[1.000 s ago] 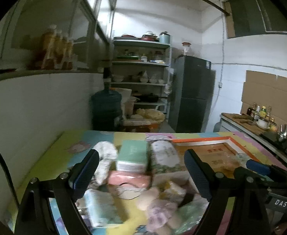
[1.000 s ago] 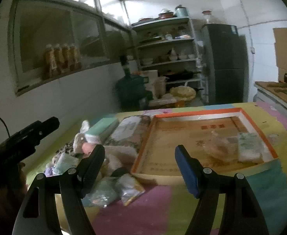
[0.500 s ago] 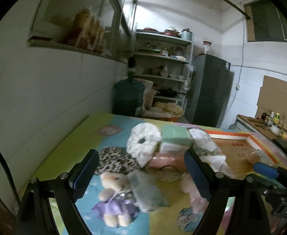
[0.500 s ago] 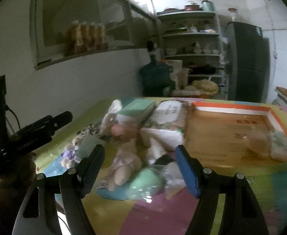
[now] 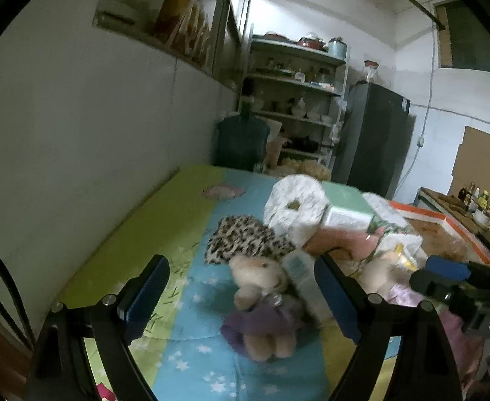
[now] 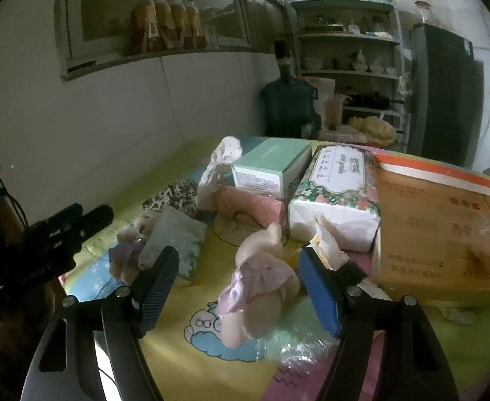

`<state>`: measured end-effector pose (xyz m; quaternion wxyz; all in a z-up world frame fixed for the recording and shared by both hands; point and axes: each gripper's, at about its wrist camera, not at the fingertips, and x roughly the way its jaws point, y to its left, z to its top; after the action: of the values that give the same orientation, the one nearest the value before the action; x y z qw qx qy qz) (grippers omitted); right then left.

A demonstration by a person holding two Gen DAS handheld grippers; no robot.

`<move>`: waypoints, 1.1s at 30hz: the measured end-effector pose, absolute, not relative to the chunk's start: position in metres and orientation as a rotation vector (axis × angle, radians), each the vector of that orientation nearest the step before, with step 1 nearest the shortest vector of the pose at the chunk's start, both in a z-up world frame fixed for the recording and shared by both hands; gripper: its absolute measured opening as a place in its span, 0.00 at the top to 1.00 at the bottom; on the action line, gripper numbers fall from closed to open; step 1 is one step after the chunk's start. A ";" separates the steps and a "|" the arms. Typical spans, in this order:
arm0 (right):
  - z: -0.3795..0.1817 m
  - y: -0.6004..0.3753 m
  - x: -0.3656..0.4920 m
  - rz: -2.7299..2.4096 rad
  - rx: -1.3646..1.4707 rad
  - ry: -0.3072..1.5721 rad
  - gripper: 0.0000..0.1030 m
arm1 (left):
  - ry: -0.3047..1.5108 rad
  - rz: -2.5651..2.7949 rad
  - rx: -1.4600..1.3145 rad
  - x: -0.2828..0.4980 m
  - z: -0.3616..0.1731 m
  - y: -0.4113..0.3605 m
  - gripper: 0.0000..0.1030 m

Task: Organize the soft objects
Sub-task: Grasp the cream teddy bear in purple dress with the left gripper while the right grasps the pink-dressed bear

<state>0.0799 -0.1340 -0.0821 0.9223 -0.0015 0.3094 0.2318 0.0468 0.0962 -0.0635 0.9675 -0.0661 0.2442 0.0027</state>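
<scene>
Right wrist view looks down on a bright patchwork mat (image 6: 184, 344) strewn with soft things, and the floral tissue pack (image 6: 336, 183) makes the handiest landmark. Just left of that pack sits a mint-green box (image 6: 271, 165), touching or nearly touching its side. In front of the box lies a pink towel (image 6: 251, 205), and to the left of the box stands a white paper roll (image 6: 223, 158). Right of the tissue pack, edge to edge with it, is an orange-rimmed cardboard tray (image 6: 438, 170) with a couple of pale items in its far corner, too blurred to name. In front of the pack lies a plush doll in a lilac dress (image 6: 258, 287), framed by the right gripper (image 6: 238, 290), whose jaws stand wide and touch nothing. Further left of the pack a small packet (image 6: 174, 240) leans beside a bear in purple (image 6: 128, 250).

From the left wrist, the left gripper (image 5: 241, 297) is spread wide too, empty, with the bear (image 5: 261, 297) lying between its fingers but apart from both. A leopard-print cloth (image 5: 245, 240) lies just beyond the bear, left of the roll (image 5: 295, 207).
</scene>
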 end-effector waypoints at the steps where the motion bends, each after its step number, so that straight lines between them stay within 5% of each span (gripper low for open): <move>1: -0.083 -0.132 0.082 0.473 -0.004 0.641 0.27 | 0.504 0.003 -0.135 0.048 -0.067 0.098 0.17; 18: -0.096 -0.121 0.101 0.456 -0.022 0.706 0.27 | 0.675 -0.145 -0.210 0.073 -0.115 0.107 0.29; 25: -0.098 -0.119 0.099 0.452 -0.059 0.713 0.27 | 0.673 -0.224 -0.225 0.073 -0.117 0.095 0.65; 27: -0.099 -0.118 0.098 0.446 -0.077 0.715 0.28 | 0.673 -0.222 -0.233 0.073 -0.116 0.095 0.66; 30: -0.103 -0.117 0.097 0.420 -0.117 0.720 0.38 | 0.667 -0.216 -0.231 0.070 -0.116 0.095 0.67; 33: -0.105 -0.120 0.097 0.387 -0.151 0.718 0.61 | 0.659 -0.203 -0.232 0.069 -0.114 0.094 0.67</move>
<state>0.0970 -0.1196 -0.1046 0.9153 -0.0735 0.3487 0.1878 0.0694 0.0940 -0.1141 0.9346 -0.1132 0.3222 -0.0995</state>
